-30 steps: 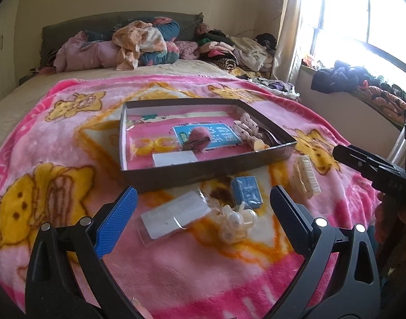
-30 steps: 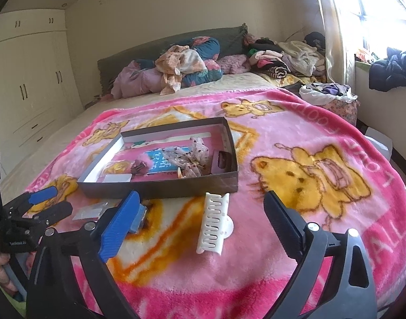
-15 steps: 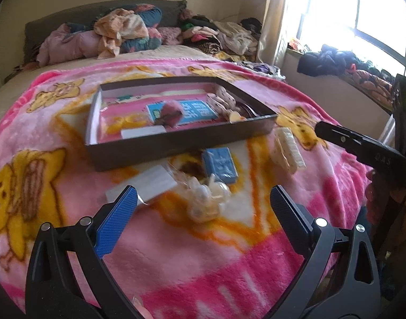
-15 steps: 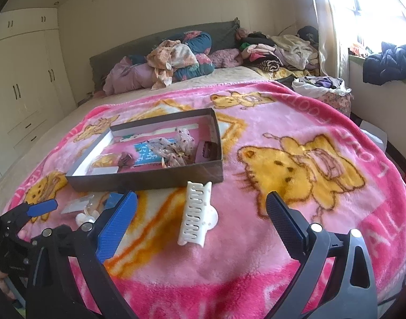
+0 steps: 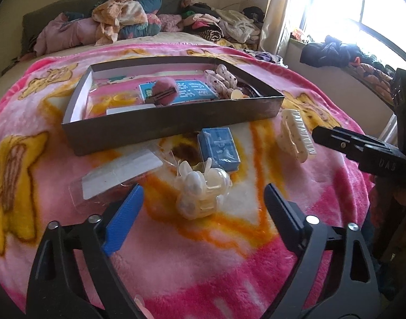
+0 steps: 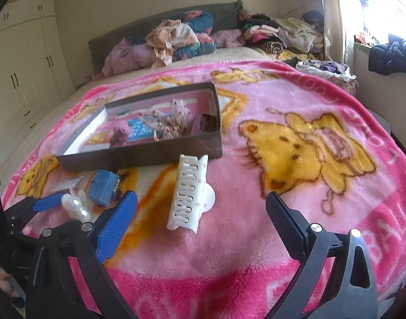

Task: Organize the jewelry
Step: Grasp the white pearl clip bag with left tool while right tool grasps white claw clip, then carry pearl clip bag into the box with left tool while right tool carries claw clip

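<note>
Since a second ago both my tongs have come in lower and closer over the bed: the clear clip cluster (image 5: 200, 188) now sits just ahead of my left tongs (image 5: 200, 212), and the white claw clip (image 6: 188, 192) lies just ahead of my right tongs (image 6: 200, 218). Both pairs stand wide apart, holding nothing and touching nothing.

My left view shows the blue packet (image 5: 220, 146) face up just behind the cluster, and a clear sleeve with a white card (image 5: 117, 172) to its left; in the right view the packet (image 6: 103, 187) is visible, but only a corner of the sleeve. The right view alone shows the white wardrobe (image 6: 22, 66) along the far wall. Each view catches the other tongs at its edge, cut off.

The dark shallow box (image 5: 176, 122) rests on the pink blanket (image 5: 203, 260) behind these loose pieces. Inside it I can make out a blue card (image 5: 181, 93), a pink fuzzy clip (image 5: 164, 93) and dotted fabric pieces (image 5: 221, 79); its near wall hides the lower part of the contents, and the small items at the right end are hard to tell apart.
</note>
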